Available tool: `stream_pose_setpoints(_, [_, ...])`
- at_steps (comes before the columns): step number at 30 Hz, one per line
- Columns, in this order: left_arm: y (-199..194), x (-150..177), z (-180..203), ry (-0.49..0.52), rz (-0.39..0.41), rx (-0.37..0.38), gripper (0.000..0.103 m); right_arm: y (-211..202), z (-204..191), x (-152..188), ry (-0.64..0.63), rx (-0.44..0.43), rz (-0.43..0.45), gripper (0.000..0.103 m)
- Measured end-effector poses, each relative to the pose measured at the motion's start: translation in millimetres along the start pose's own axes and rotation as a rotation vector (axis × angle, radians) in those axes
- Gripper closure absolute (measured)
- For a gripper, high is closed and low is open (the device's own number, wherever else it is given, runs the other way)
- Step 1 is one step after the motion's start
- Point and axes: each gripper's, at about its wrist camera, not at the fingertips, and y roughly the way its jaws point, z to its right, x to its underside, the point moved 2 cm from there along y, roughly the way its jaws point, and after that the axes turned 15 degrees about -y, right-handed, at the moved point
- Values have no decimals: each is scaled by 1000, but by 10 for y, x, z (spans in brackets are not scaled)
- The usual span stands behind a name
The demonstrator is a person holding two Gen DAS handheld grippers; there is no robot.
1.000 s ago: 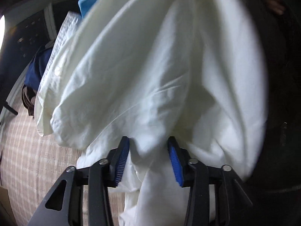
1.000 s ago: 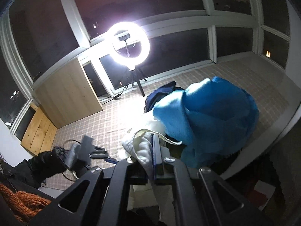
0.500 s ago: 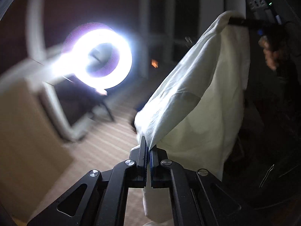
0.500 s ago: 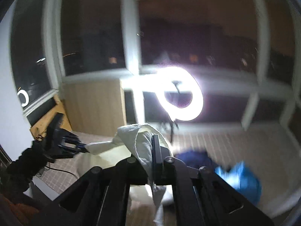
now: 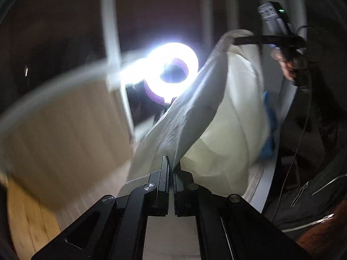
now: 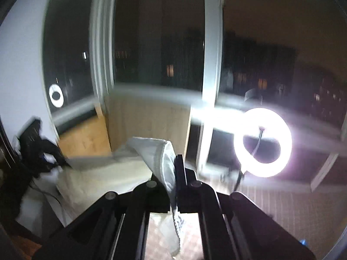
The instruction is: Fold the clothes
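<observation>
White garment (image 5: 227, 117) hung in the air, stretched between both grippers. Left gripper (image 5: 170, 166) and right gripper (image 6: 176, 173) each had fingers clamped tight on an edge. Likely the spread-out step: hold even tension, level both corners before laying down.

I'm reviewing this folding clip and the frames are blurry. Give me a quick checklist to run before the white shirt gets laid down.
1. Left tongs shut on the white cotton shirt: ok.
2. Right tongs shut on the shirt: ok.
3. Shirt stretched between both tongs: ok.
4. Shirt hanging flat, no bunching: not ok, folds show.
5. Landing surface below clear: cannot tell.
6. Bright ring light clear of the cloth: cannot tell.
</observation>
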Motion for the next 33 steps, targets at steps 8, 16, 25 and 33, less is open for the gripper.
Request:
stream_pose_setpoints(8, [730, 450, -481, -158, -174, 21, 91, 767, -188, 436, 57, -105, -97, 100])
stream_pose_setpoints(16, [666, 949, -277, -137, -203, 56, 85, 551, 51, 504, 83, -15, -100, 100])
stream_pose_setpoints(25, [1327, 1374, 232, -109, -264, 156, 77, 625, 241, 752, 131, 20, -159, 100])
stream_pose_setpoints(33, [1699, 1574, 418, -79, -270, 127, 95, 593, 280, 772, 121, 23, -162, 100])
